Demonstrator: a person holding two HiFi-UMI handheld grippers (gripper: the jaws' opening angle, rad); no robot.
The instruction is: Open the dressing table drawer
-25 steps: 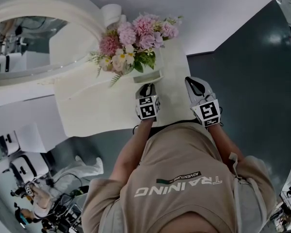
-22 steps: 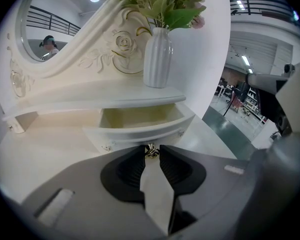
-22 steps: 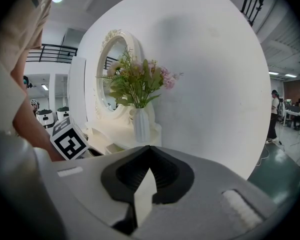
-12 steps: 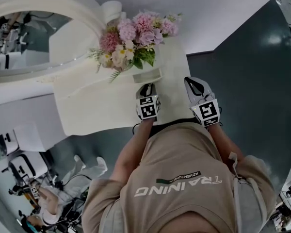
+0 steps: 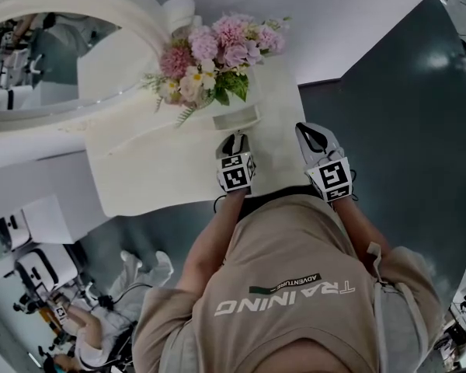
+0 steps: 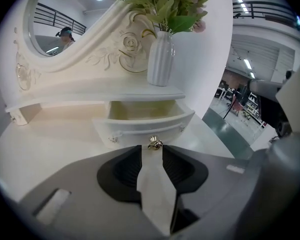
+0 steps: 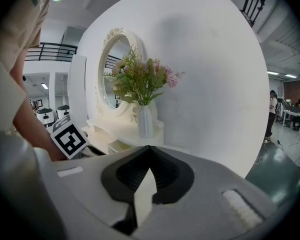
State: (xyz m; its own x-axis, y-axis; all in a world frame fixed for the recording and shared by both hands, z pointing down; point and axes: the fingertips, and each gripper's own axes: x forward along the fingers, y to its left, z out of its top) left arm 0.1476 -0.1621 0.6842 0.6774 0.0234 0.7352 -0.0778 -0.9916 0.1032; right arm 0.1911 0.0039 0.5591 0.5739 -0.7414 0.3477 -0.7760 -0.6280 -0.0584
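The small cream drawer (image 6: 140, 124) of the white dressing table (image 5: 155, 169) stands pulled out from under the shelf, its inside empty. Its gold knob (image 6: 155, 144) sits in the gap at the tips of my left gripper (image 6: 151, 151). Those jaws have just been opening, and the pads stand apart from the knob. In the head view the left gripper (image 5: 234, 142) points at the drawer (image 5: 237, 119). My right gripper (image 5: 311, 134) hovers to the right over the table's edge. In its own view the right gripper (image 7: 149, 149) is shut with nothing between the tips.
A white ribbed vase (image 6: 161, 59) of pink flowers (image 5: 213, 61) stands on the shelf directly above the drawer. A round mirror (image 6: 65, 24) rises behind on the left. Dark grey floor (image 5: 404, 115) lies to the right of the table, a white wall behind.
The left gripper's tips look slightly wider apart at the knob. The drawer stays pulled out and neither hand has shifted. A person at the lower left has moved.
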